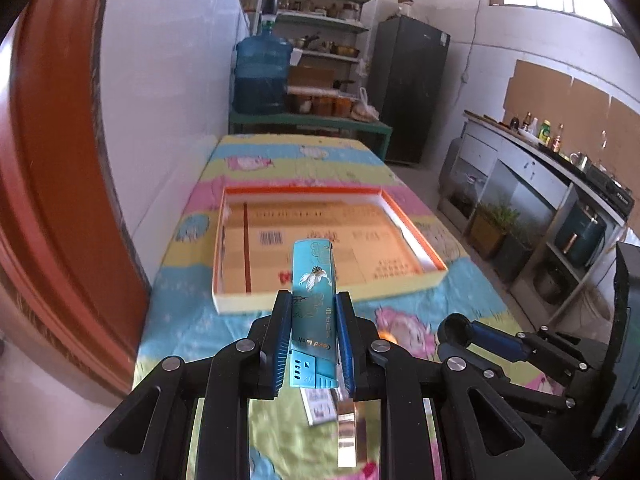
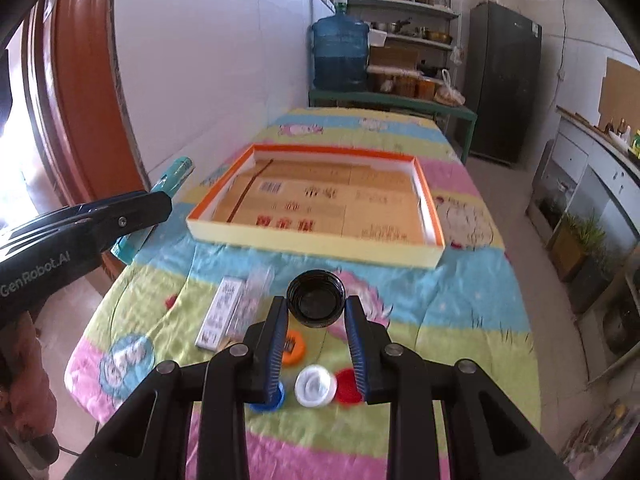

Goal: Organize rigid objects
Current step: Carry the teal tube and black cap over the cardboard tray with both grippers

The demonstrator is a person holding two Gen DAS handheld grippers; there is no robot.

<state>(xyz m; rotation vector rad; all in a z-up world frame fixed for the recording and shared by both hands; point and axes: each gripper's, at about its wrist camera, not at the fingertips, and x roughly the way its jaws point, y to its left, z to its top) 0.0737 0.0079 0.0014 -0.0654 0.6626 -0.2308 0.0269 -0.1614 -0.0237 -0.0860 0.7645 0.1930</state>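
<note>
Teal lighter sits center frame in the left wrist view, pinched upright-ish by the left gripper, hanging over the near edge of the shallow orange-rimmed box. Over on the right, the right gripper has a black cap between its fingertips, held above the cartoon-print cloth with orange, white and red caps underneath.

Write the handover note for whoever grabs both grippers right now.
Left gripper: shut on the teal box, held above the table short of the tray.
Right gripper: shut on the black cap, also short of the tray.
Tray: holds nothing yet.
On the cloth: orange cap, white cap, red cap, blue cap, small white box.
Left: place both held items, then the rest.
</note>
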